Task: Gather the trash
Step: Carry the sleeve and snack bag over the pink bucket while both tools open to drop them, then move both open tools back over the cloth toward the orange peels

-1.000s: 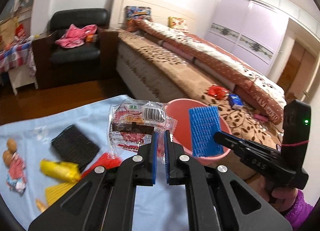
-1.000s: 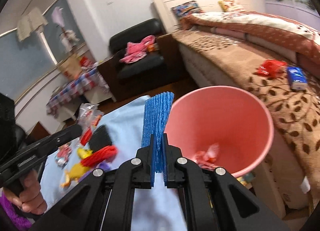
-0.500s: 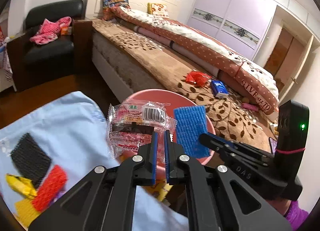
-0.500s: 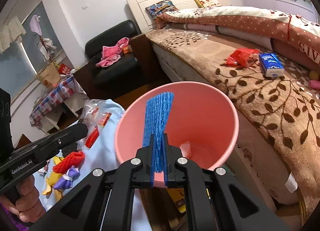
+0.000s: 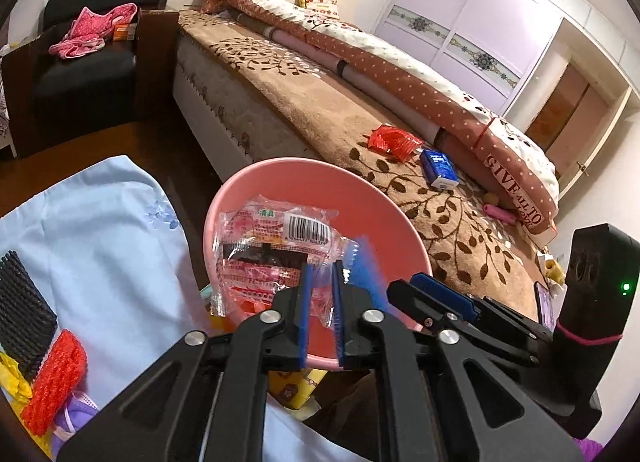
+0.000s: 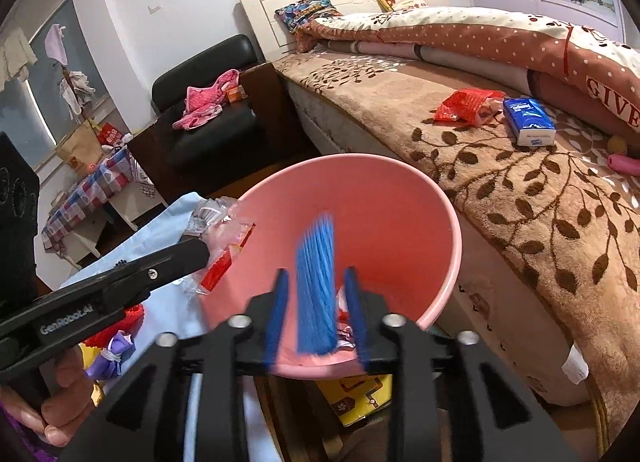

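Both my grippers have swung over the pink bin (image 6: 448, 222) so the trash drops inside. My right gripper (image 6: 316, 310) has spread its fingers, freeing the blue mesh pad (image 6: 316, 286); my left gripper (image 5: 320, 298), fingers parted slightly, barely holds the clear snack wrapper (image 5: 276, 246).

left claw (image 5: 320, 294) parted, right claw (image 6: 316, 302) wide

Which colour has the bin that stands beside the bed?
The bin is pink, inside and on the rim; the right wrist view shows it best.
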Motion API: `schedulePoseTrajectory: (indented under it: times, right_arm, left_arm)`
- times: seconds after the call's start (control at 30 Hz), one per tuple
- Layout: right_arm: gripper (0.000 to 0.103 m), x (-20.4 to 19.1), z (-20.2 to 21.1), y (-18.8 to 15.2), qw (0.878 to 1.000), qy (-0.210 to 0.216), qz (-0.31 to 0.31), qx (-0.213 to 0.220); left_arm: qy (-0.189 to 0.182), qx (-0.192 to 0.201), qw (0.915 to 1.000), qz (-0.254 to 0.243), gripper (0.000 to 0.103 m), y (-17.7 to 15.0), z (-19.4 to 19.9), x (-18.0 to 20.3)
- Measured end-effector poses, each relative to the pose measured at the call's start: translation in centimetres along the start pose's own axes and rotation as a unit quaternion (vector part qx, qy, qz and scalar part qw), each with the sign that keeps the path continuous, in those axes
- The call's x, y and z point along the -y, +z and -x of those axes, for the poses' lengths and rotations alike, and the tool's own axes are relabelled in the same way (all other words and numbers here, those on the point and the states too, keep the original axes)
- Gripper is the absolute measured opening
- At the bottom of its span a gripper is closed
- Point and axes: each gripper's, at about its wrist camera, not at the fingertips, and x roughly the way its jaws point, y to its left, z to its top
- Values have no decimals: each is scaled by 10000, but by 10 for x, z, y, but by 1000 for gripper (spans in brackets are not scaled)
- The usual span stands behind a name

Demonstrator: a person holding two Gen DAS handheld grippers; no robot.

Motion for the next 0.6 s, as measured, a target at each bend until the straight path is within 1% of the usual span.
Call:
schedulePoseTrajectory:
  times: [0.07,0.13,0.17,0.27,0.4,0.47,0.6]
  right_arm:
    - [34,-1,0,0,10000,-30,18,12]
    - [35,-2,2,0,10000,-16,23,19]
    - [35,-3,3,0,10000,-16,31,29]
    - [36,-7,8,0,9999,-17,77,80]
    - [39,-14,16,-1,9998,49,94,141]
    - [39,-22,20,-3,9997,168,125,150]
    - [40,-42,26,-7,9986,424,291,156]
  left_arm:
    - [15,15,10000,-68,20,0,2,1]
    - [11,36,9999,-95,31,1,5,2]
    - [18,48,9999,-93,32,1,7,2]
    - [63,99,9999,-98,33,1,16,2]
    - [281,222,9993,-143,33,0,35,0]
    - [462,286,9984,-136,33,-1,48,-4]
    - [829,521,9952,-25,33,-6,85,-23]
